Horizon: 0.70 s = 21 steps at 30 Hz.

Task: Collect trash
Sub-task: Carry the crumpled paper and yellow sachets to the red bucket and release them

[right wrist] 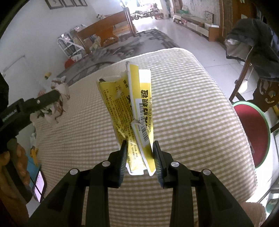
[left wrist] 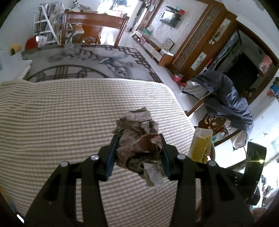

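Below me: striped cushion (left wrist: 69, 108) | floor: pale tile, grey patterned rug (left wrist: 97, 59) | walls: white | furniture: wooden bench (left wrist: 94, 22), chair draped with dark jacket (left wrist: 225, 97) | light: daylight from far doorway (right wrist: 148, 10)

— Anything readable here?

— One thing, mostly: the flattened yellow medicine box (right wrist: 137, 111) clamped between the right claw's (right wrist: 139, 146) pads. Along its side, just above the right-hand pad, black Latin letters spell "Cefixime Granules". Large Chinese characters run above that; I cannot make them out.

— Codes?

— Two barcodes on white stickers, one mid-box, one lower, near the pads. Digits too small to read.

— And the fine print on the box's left panel?

— Blurred. Faint white lettering on the left claw's (right wrist: 52, 99) body, far left, is also unreadable.
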### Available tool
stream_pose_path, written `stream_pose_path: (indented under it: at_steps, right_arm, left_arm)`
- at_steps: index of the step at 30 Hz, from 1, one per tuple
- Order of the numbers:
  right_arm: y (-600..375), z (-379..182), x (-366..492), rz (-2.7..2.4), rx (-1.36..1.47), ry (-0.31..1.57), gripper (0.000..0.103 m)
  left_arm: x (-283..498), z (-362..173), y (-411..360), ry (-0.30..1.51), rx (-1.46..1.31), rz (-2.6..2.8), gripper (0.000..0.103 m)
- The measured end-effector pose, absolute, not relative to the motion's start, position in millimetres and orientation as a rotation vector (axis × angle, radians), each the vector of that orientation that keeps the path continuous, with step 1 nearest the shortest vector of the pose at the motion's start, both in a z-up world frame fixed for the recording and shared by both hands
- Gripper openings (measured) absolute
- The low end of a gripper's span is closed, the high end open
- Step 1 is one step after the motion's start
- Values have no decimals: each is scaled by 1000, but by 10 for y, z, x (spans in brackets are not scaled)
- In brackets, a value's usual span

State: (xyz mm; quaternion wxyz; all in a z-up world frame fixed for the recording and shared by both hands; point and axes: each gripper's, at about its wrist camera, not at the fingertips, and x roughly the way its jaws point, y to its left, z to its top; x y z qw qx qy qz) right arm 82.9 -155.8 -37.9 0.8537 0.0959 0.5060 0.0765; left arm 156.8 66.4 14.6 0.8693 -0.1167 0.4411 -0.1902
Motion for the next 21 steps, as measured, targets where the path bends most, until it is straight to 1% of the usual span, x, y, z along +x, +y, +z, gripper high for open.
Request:
stream_pose_path:
  at_steps: [13, 21]
  right_arm:
    - [-1380, -246, 765, 152, 186, 1068, 29]
    - [-1461, -183, 763, 138, 210, 1044, 29]
  left_arm:
    - [1387, 314, 863, 875, -230, -389, 43]
    - [1401, 284, 859, 894, -234, -405, 43]
